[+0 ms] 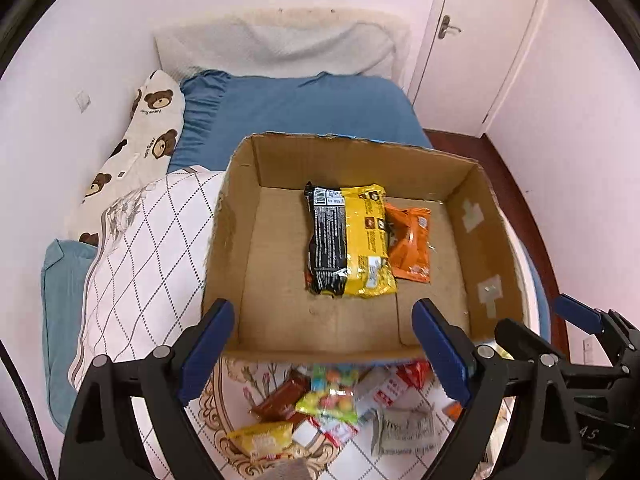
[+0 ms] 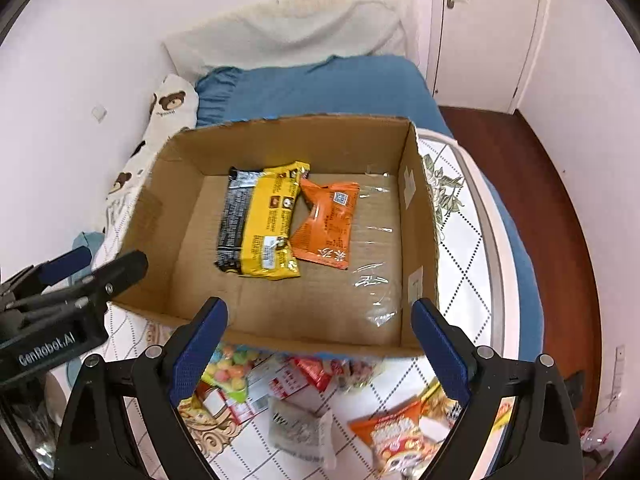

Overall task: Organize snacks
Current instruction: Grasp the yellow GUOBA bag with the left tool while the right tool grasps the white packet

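Note:
An open cardboard box sits on the bed. Inside it lie a yellow-and-black packet and, partly under it, an orange packet. Several loose snacks are piled on the quilt in front of the box's near wall. Above that wall my left gripper hangs open, nothing between its blue pads. Beside it, my right gripper is also open and empty. Each shows in the other's view: the right gripper, the left gripper.
The bed has a blue sheet, a bear-print pillow along the left wall and a white diamond-pattern quilt under the box. A white door and dark wooden floor lie to the right.

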